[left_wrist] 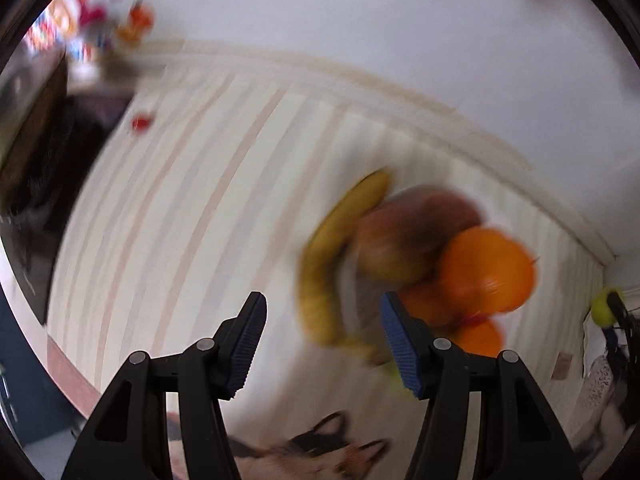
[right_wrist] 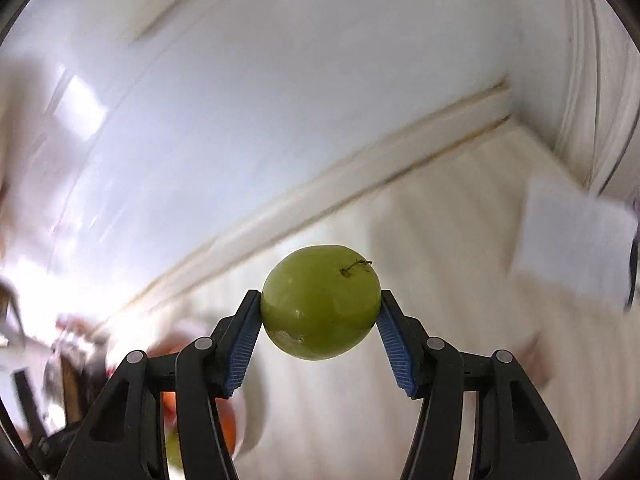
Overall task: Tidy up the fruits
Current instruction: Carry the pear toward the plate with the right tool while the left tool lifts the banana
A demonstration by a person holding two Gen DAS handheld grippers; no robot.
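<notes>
Biggest thing on my left feed is the tablecloth (left_wrist: 208, 208), a pale fabric with thin pink and grey stripes running away from me, smeared by motion blur. It meets a smooth white wall (left_wrist: 400, 20) along a cream edge.

On the cloth sits a heap of fruit, soft with blur. A long curved yellow banana (left_wrist: 332, 256) wraps the left side of it. Against the banana lies a rounded red-brown apple (left_wrist: 412, 236), and touching that, to its right, a smooth round orange (left_wrist: 488, 272); more orange shapes sit just below, too blurred for me to separate.

My left gripper (left_wrist: 324, 340) has black plastic arms and blue ribbed pads; its jaws stand wide apart with nothing between them, the right finger overlapping the edge of the fruit heap.

On my right feed, the right gripper (right_wrist: 320, 312) is clamped on a green apple (right_wrist: 320, 302), held off the cloth. It is glossy and near-round, with a short brown stem at its upper right and a small rough scar low on its skin. The ribbed pads (right_wrist: 244, 336) press both flanks.

A small red object (left_wrist: 142, 122) lies far off on the cloth, unreadable.
</notes>
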